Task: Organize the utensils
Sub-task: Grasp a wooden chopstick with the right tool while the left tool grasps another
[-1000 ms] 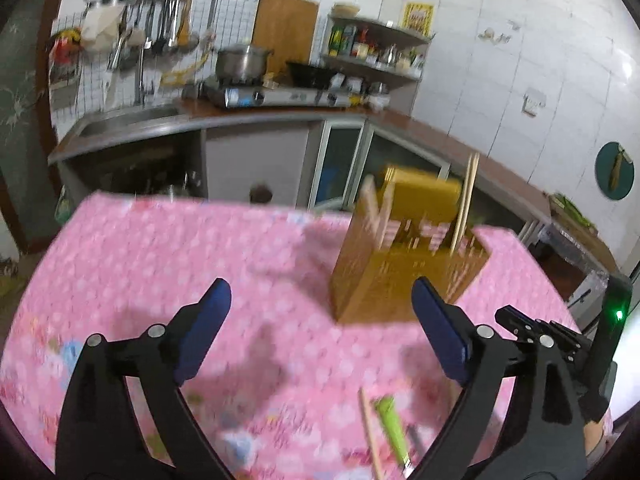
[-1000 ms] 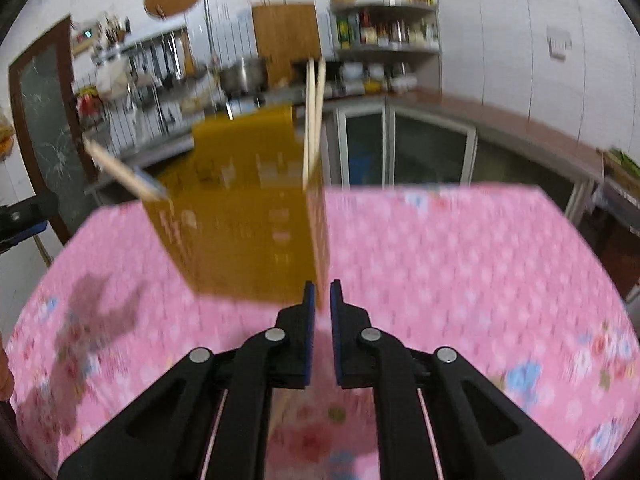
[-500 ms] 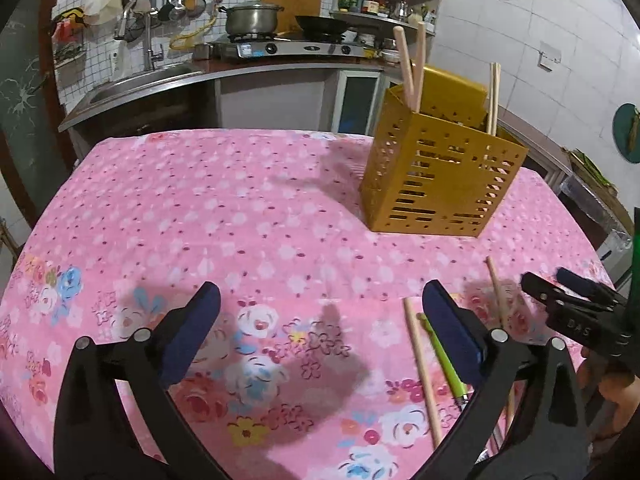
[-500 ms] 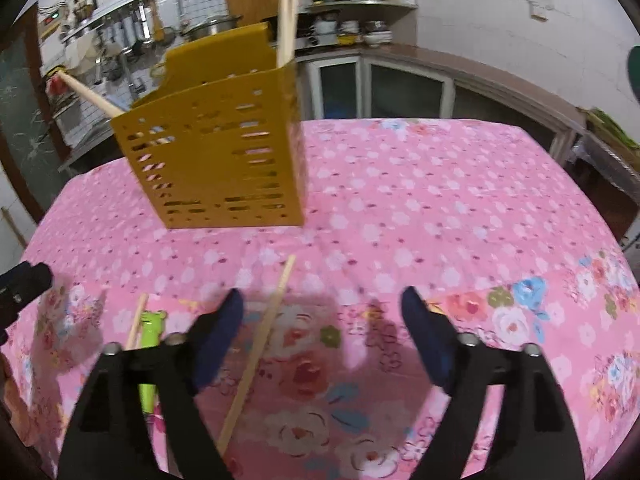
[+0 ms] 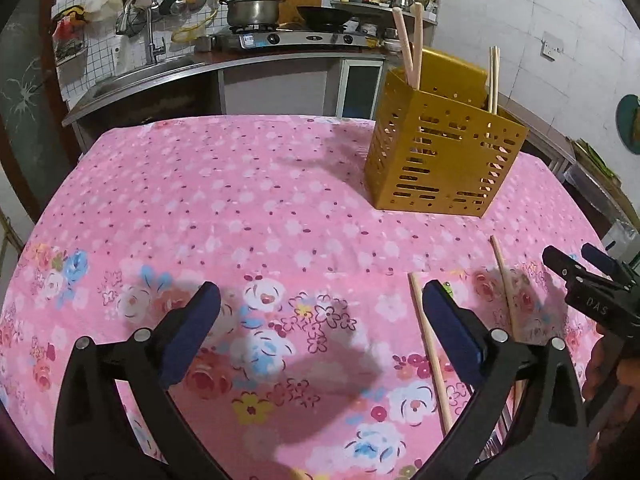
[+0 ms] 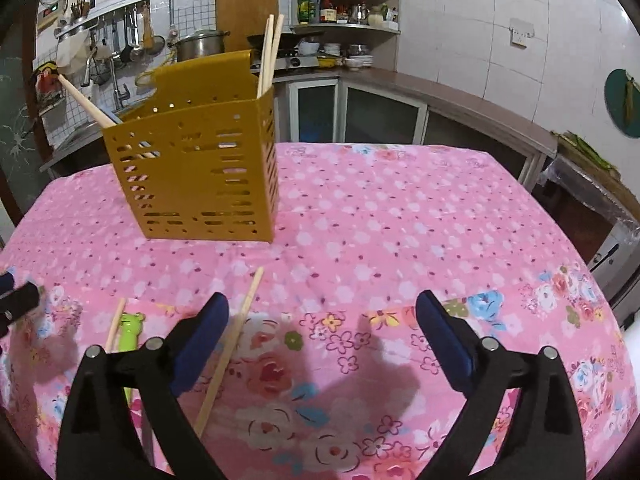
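Left wrist: green utensil point(image 5: 447, 287) mostly hidden behind finger point(image 5: 452, 330).

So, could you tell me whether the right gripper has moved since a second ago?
Yes. The right gripper has pulled back from the yellow utensil holder and opened; the holder now stands farther off.

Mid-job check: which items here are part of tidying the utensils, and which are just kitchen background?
Job items:
- yellow holder
- loose chopstick
- second chopstick
- green frog utensil

Background:
- steel pot
- wok
- cutting board
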### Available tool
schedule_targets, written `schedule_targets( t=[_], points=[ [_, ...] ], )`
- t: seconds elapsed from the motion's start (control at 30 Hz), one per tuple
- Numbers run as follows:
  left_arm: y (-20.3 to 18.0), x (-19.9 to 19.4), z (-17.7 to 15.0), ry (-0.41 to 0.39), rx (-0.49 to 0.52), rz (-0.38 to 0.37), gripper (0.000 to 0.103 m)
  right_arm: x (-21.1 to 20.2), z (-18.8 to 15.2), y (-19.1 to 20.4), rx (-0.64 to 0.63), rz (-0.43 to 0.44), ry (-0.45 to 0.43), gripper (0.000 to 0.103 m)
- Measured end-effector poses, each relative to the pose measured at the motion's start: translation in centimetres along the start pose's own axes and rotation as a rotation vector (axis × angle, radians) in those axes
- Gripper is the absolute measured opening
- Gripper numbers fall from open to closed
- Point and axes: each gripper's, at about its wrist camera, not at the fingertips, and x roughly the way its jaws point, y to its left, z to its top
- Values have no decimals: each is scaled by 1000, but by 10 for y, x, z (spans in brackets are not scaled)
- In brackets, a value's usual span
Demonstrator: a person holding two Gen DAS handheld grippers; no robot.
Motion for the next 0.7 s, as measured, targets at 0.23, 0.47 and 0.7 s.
schedule_targets(
  t=[0.23,0.47,0.7],
  points=[
    [6,14,-9,39,-31,2,98,17,-6,-1,63,61,104,93],
    [10,29,-15,99,-44,5,98,30,-6,17,24,45,136,92],
    [5,26,-17,73,-8,23,98,51,-1,39,-34,18,188,62]
  ],
)
